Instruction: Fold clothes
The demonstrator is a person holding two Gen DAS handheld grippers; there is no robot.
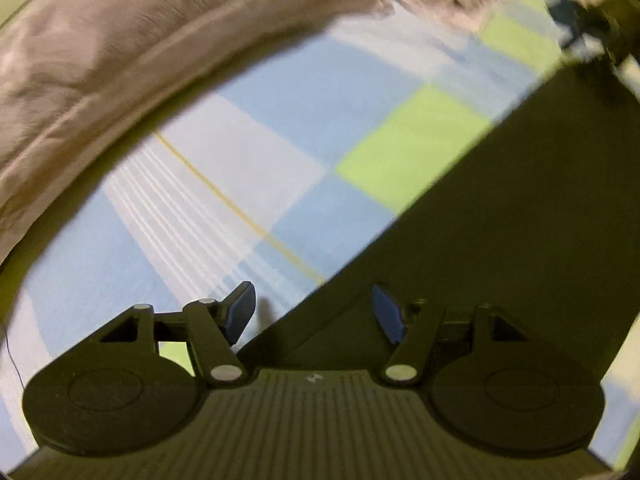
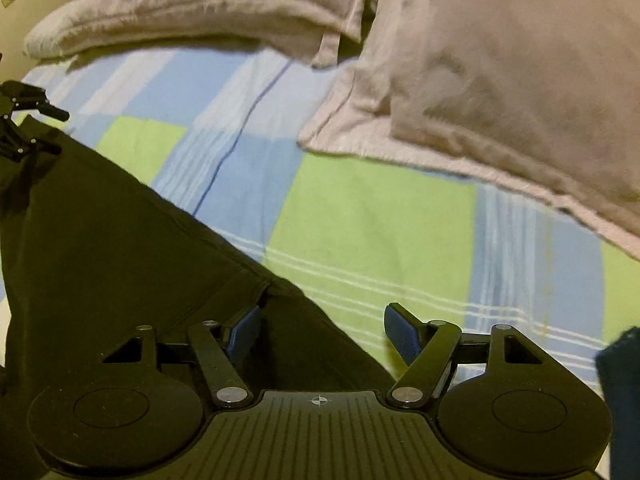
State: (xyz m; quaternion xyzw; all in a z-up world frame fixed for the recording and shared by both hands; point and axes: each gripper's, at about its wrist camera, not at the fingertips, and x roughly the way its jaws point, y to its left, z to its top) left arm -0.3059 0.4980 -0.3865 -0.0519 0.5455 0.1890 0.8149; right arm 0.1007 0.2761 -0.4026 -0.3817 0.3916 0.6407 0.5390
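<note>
While both grippers hang jaws-apart over the bed (image 2: 360, 208), the step in hand looks like a re-grip between folds: nothing is held, and each needs a fresh edge to pinch.

- Bed: checked blue, green and white cover, ahead of both grippers. Two pale pillows (image 2: 500, 80) lie beyond the right gripper (image 2: 322, 330), well apart from it.
- Dark garment (image 2: 120, 240): flat, smooth, near-black; straight diagonal edge. It lies under and left of the right gripper, under and right of the left gripper (image 1: 314, 310).
- Left gripper: wide open, empty, garment edge running between its fingers.
- Right gripper: wide open, empty, one finger over the cloth, a seam just ahead.

Next move, by my reckoning: lower onto the edge, close on one layer.
</note>
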